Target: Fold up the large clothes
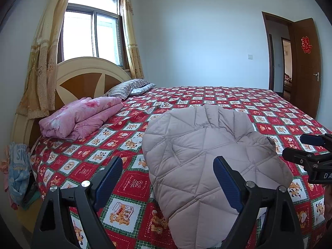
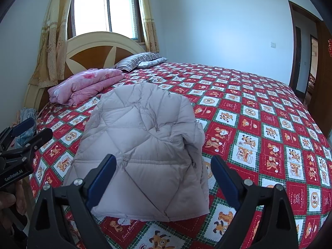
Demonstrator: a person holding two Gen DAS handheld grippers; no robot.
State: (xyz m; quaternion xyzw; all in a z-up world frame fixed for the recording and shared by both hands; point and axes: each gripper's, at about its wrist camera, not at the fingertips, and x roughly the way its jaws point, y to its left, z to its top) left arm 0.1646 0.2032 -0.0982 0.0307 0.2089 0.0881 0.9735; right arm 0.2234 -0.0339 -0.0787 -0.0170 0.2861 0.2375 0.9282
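On the bed's patterned bedspread (image 2: 259, 112) I see the folded grey quilted jacket (image 2: 143, 137) lying just ahead of my left gripper (image 1: 168, 178) and right gripper (image 2: 164, 172), both spread wide and empty.

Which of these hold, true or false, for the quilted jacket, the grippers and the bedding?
1. The grey quilted jacket lies on the red patterned bedspread. True.
2. The left gripper is clamped on the jacket. False: open, holding nothing.
3. The right gripper is open. True.
4. The pink folded quilt lies on top of the jacket. False: apart, near the headboard.
5. The wooden door is shut. False: it stands open.
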